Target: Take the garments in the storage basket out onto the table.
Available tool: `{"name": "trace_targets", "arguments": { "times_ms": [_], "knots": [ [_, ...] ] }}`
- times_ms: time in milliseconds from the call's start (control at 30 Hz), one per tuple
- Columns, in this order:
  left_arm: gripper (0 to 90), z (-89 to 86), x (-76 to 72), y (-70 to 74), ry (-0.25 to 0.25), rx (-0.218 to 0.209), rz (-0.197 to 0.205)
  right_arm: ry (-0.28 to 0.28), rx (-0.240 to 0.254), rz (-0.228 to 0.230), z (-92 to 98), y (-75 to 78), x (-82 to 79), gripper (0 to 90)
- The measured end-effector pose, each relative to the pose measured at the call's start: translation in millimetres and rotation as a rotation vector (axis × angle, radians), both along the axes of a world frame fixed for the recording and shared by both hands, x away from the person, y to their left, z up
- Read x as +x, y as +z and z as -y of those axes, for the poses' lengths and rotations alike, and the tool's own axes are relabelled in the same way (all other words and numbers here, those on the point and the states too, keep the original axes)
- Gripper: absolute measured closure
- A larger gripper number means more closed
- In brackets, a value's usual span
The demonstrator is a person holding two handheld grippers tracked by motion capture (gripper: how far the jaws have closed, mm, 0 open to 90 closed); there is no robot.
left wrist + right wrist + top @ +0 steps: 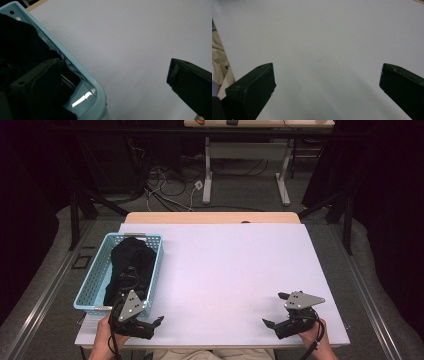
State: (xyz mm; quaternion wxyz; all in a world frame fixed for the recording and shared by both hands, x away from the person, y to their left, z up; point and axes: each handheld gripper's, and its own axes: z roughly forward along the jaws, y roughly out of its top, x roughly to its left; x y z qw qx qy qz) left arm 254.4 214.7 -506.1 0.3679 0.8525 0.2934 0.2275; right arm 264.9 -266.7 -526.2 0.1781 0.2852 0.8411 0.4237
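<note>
Near edge of the desk (225, 285): both forearms are seen entering from the bottom of the high view. The left hand-held gripper (150, 322) is held at the near corner of the light blue basket (95, 275), jaws spread wide and empty. In the left gripper view one jaw is seen over the basket's inside, above the dark cloth, the other out over the bare white surface, so the basket's near wall is straddled; whether a jaw touches the rim cannot be told.

The right hand-held gripper (276, 311) is held low at the near right of the desk, well apart from the basket, jaws likewise wide and holding nothing; bare desk is seen between them in the right gripper view.

Farther back: the black garment (131, 265) is bundled inside the basket, filling most of its length, a pale printed mark faintly visible on it. The basket stands at the left side of the desk.

Judgement: work is at its start. Nothing has been lifted out; the garment is not yet gripped. Grasping, removal and whatever follows on the open desk are all left.
</note>
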Motion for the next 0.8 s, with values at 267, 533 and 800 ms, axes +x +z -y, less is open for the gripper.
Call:
{"name": "trace_targets", "arguments": {
  "times_ms": [267, 533, 800],
  "knots": [
    [0.0, -2.0, 0.5, 2.7, 0.006, 0.004, -0.01, 0.0, -0.001, 0.004, -0.8, -0.8, 0.2, 0.0],
    [0.0, -7.6, 3.9, 9.0, 0.038, 0.016, -0.024, 0.003, -0.015, -0.002, -1.3, -1.2, 0.6, 0.1],
    [0.0, -16.6, 7.5, 16.1, 0.074, 0.017, -0.028, -0.004, -0.022, -0.004, -1.7, -1.7, 0.9, 0.1]
  ]
}}
